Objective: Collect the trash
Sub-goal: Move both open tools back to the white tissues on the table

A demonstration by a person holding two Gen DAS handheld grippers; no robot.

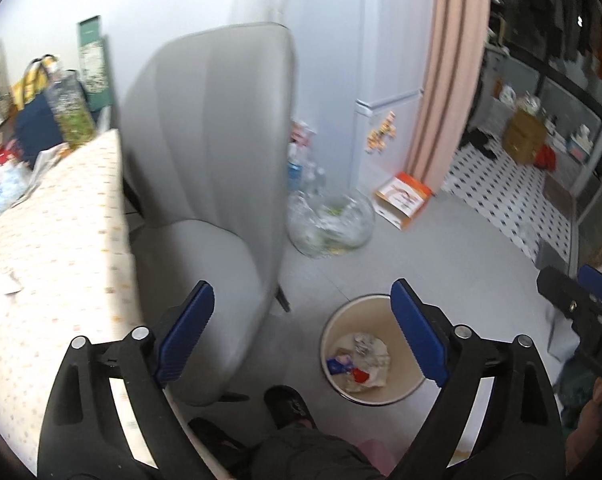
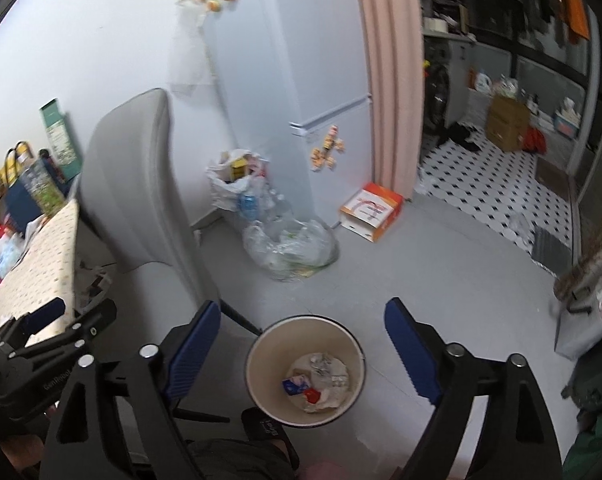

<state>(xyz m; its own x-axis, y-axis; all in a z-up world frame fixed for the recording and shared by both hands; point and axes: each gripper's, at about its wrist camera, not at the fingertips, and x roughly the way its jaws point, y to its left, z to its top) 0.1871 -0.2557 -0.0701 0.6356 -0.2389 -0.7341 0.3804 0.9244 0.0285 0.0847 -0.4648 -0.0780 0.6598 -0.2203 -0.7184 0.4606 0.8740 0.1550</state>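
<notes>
A round cream waste bin (image 1: 333, 334) stands on the grey floor beside the chair; it also shows in the right wrist view (image 2: 261, 364). Crumpled paper and wrappers (image 1: 363, 362) lie in its bottom, also in the right wrist view (image 2: 321, 380). My left gripper (image 1: 305, 332) is open and empty, held above the chair seat and the bin. My right gripper (image 2: 303, 356) is open and empty, held above the bin. A small white paper scrap (image 1: 7, 282) lies on the dotted tablecloth (image 1: 61, 240).
A grey chair (image 1: 209, 152) stands against the table. A clear bag of rubbish (image 2: 291, 250) and a white bag (image 2: 229, 184) sit by the white fridge (image 2: 293, 80). An orange-and-white box (image 2: 371, 210) lies on the floor. My slippered foot (image 1: 289, 402) is beside the bin.
</notes>
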